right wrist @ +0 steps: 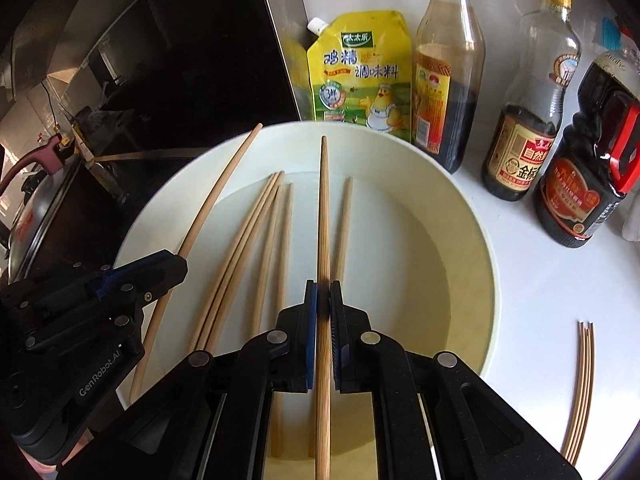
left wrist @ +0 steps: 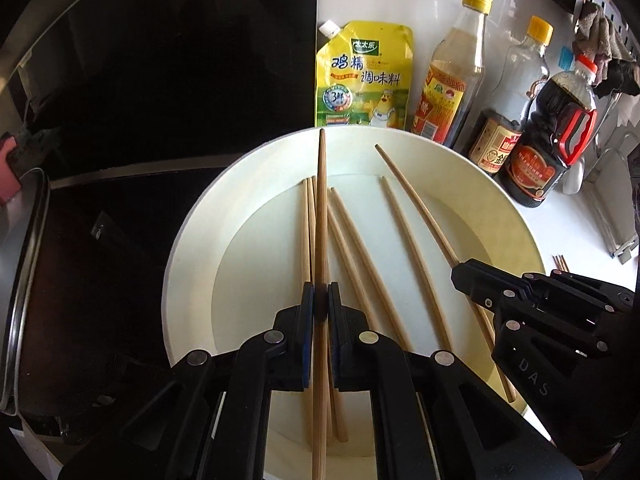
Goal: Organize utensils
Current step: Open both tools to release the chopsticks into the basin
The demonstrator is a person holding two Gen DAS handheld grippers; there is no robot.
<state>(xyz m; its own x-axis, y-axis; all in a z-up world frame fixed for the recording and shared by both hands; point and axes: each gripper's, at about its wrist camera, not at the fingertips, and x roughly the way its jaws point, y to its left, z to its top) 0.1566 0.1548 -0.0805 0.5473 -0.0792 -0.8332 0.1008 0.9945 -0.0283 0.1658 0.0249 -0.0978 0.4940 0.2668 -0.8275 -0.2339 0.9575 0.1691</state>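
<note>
A wide white bowl (left wrist: 200,216) (right wrist: 472,236) sits on the white counter with several loose wooden chopsticks (left wrist: 360,248) (right wrist: 240,248) lying in it. My left gripper (left wrist: 320,296) is shut on one long chopstick (left wrist: 321,200) that points over the far rim. In the right wrist view that same left gripper (right wrist: 180,266) is at the left, over the bowl's near left rim, with its chopstick (right wrist: 216,196) slanting up. My right gripper (right wrist: 323,292) is shut on another long chopstick (right wrist: 324,200). The left wrist view shows the right gripper (left wrist: 460,274) at the right with that stick (left wrist: 416,204).
Behind the bowl stand a yellow seasoning pouch (left wrist: 362,76) (right wrist: 360,72) and three sauce bottles (left wrist: 452,76) (right wrist: 446,80). A dark stovetop (left wrist: 140,100) with a lidded pot (left wrist: 20,280) lies to the left. A few thin chopsticks (right wrist: 582,380) rest on the counter right of the bowl.
</note>
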